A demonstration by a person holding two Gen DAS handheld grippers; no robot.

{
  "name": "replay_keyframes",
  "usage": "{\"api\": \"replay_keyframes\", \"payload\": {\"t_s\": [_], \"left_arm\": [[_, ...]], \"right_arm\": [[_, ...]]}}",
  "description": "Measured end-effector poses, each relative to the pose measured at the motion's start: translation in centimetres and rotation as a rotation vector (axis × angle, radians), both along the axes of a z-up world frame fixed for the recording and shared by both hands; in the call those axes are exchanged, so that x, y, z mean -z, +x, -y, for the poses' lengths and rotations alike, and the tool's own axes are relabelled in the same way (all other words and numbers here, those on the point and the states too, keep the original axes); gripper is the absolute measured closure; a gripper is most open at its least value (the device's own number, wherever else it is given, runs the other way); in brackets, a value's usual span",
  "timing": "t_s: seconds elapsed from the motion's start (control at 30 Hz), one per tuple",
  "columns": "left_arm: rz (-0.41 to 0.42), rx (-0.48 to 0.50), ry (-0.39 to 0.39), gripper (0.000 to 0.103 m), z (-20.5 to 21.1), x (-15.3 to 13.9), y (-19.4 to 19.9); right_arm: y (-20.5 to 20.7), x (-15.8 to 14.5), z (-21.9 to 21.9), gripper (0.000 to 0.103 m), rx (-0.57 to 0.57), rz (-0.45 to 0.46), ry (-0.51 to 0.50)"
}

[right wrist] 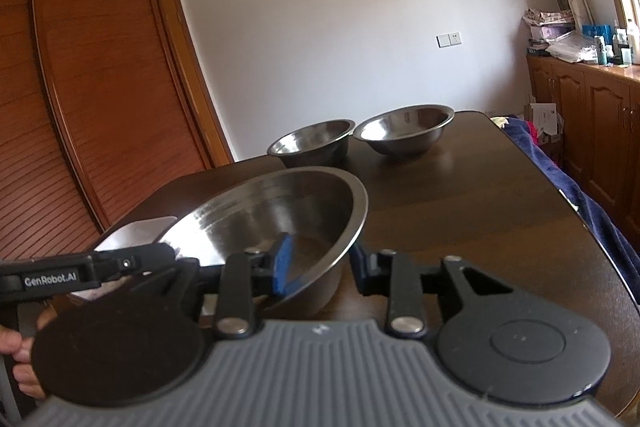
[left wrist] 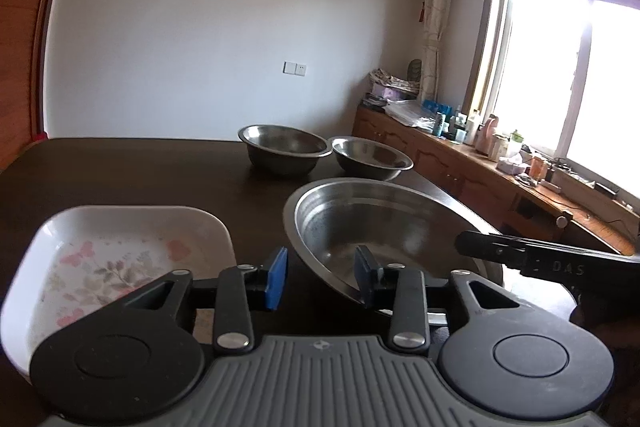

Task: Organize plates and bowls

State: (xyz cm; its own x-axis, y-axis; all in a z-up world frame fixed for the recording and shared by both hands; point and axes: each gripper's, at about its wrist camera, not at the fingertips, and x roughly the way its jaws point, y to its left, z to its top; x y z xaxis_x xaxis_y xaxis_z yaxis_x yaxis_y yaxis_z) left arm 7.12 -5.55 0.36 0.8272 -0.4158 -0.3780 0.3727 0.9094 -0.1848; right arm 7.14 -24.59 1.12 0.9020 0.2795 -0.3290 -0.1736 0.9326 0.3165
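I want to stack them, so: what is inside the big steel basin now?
The big basin looks empty: bare steel at its bottom. Fingers straddle its near rim on both sides, open, hiding part of the wall there.

"GenRobot.AI" on left gripper (right wrist: 50, 279) body, "DAS" on right gripper (left wrist: 568, 268) body

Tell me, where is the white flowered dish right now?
In the left wrist view the white flowered dish sits on the dark table at the near left, beside the big steel pan, with two steel bowls farther back.
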Motion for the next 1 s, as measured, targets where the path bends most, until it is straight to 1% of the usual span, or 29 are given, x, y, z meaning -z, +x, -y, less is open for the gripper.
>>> {"api": "replay_keyframes", "payload": {"t_s": [0.03, 0.07, 0.2, 0.27, 0.47, 0.67, 1.0], "left_arm": [[0.003, -0.003, 0.000, 0.033, -0.1, -0.1, 0.0], [0.005, -0.008, -0.001, 0.033, -0.2, -0.2, 0.0], [0.014, -0.022, -0.002, 0.030, -0.7, -0.5, -0.2], [0.023, -0.028, -0.004, 0.026, -1.0, -0.7, -0.3], [0.054, -0.045, -0.001, 0.021, -1.5, -1.5, -0.6], [0.071, -0.050, -0.003, 0.018, -1.7, -2.1, -0.7], [0.090, -0.051, -0.004, 0.018, -1.6, -2.9, -0.3]], "right_arm": [[-0.1, -0.1, 0.0, 0.056, 0.007, 0.005, -0.009], [-0.2, -0.2, 0.0, 0.054, 0.011, 0.010, -0.015], [-0.7, -0.7, 0.3, 0.053, 0.025, 0.026, -0.033], [-0.9, -0.9, 0.5, 0.052, 0.033, 0.033, -0.042], [-1.5, -2.0, 1.2, 0.052, 0.040, 0.061, -0.046], [-1.6, -2.9, 1.4, 0.052, 0.036, 0.084, -0.054], [-2.0, -3.7, 1.6, 0.052, 0.027, 0.103, -0.056]]}}
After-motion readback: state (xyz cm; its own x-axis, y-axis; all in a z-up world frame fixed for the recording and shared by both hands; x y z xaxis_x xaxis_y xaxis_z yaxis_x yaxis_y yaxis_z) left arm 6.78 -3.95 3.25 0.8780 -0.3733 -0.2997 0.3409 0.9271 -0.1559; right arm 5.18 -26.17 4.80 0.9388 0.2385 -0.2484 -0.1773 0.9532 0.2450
